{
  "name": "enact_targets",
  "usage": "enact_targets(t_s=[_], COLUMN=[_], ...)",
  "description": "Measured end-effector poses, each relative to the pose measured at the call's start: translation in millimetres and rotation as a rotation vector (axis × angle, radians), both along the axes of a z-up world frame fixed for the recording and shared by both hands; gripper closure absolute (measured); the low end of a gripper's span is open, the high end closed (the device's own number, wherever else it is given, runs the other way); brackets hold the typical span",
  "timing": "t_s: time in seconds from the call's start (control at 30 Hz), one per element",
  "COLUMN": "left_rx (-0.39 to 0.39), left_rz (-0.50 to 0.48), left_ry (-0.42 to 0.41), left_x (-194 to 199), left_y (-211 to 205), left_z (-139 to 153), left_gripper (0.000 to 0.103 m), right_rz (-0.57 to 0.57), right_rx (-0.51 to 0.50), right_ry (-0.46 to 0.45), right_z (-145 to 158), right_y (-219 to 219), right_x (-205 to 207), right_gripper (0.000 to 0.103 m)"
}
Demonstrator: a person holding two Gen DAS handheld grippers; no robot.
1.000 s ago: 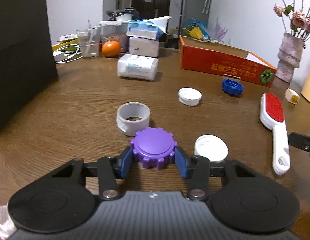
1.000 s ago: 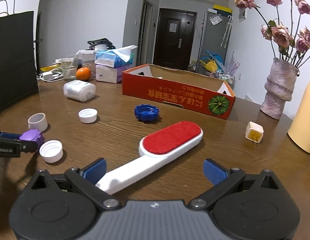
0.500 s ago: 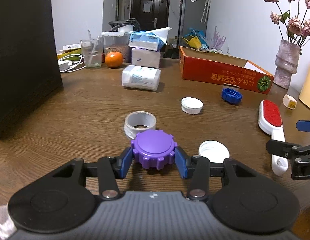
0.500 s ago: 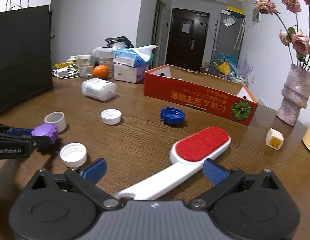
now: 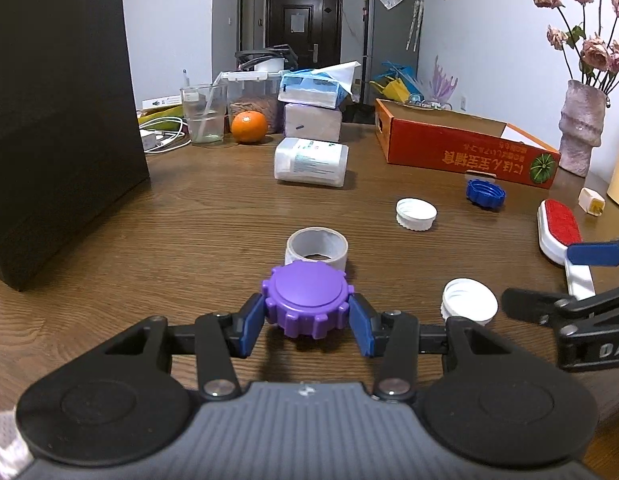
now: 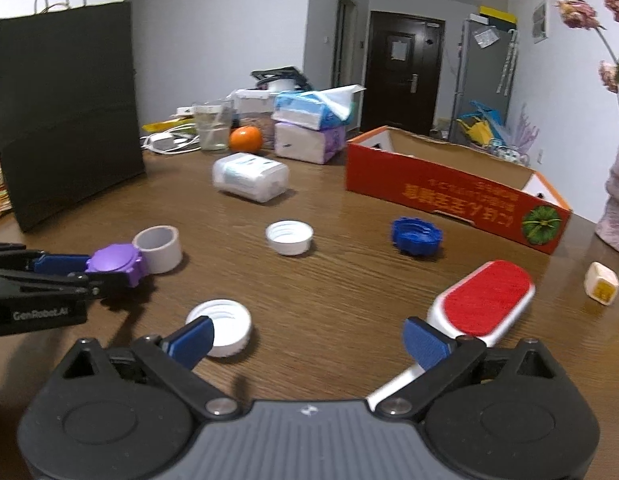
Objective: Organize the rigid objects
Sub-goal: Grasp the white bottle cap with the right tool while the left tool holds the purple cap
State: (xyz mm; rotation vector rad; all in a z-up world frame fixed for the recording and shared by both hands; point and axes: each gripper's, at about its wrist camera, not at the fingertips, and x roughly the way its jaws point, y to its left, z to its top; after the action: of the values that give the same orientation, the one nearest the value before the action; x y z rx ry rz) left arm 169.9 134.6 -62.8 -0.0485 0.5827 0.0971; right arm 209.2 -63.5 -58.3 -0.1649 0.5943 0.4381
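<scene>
Purple cap (image 5: 308,304) is clamped between the left gripper (image 5: 307,322) pads, top face up, held just above the desk (image 5: 213,224); a shadow shows under it in the right wrist view. A grey tape roll (image 5: 316,247) sits right behind it, close but apart.

The right gripper (image 6: 305,344) is spread wide with nothing gripped. Its jaws have just been closing a little, and only bare desk lies between them. A white cap (image 6: 220,332) lies partly behind its left pad, and the handle of the red lint brush (image 6: 477,304) passes behind its right pad. I can't tell which of the two it is after.

Other loose pieces: second white cap (image 6: 289,237), blue cap (image 6: 416,236) and small cream cube (image 6: 601,283). The open orange box (image 6: 457,192) is further back.

Step, as I read it: the pick is done on the left and the carry comes next; the right is still lining up a grasp.

Next move, my guess:
- Left: lift clear of the tape roll, go over the box's near wall, then release. The box as drop spot is assumed.
- Right: centre on one item before closing. The brush handle is long and thin, so square the pads across it.
- Keep the two grippers apart, since they are working close together.
</scene>
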Motion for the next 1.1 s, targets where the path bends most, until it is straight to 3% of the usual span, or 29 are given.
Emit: enact_targets(t_s=[0.37, 0.47, 0.6, 1.1], left_rx=[-0.007, -0.011, -0.017, -0.004], left_rz=[0.009, 0.006, -0.001, -0.024], left_ry=[-0.013, -0.01, -0.009, -0.011], left_x=[-4, -3, -3, 0], left_y=[11, 12, 13, -4], left_z=[0, 0, 0, 10], left_gripper=[0.056, 0.056, 0.056, 0.056], right_rz=[0.045, 0.03, 0.036, 0.027], right_rx=[-0.024, -0.015, 0.021, 0.053], right_ry=[0.051, 0.071, 0.092, 0.052], right_z=[-11, -14, -15, -6], right_y=[36, 40, 39, 31], right_x=[7, 12, 14, 6], right_gripper=[0.021, 0.035, 0.064, 0.064])
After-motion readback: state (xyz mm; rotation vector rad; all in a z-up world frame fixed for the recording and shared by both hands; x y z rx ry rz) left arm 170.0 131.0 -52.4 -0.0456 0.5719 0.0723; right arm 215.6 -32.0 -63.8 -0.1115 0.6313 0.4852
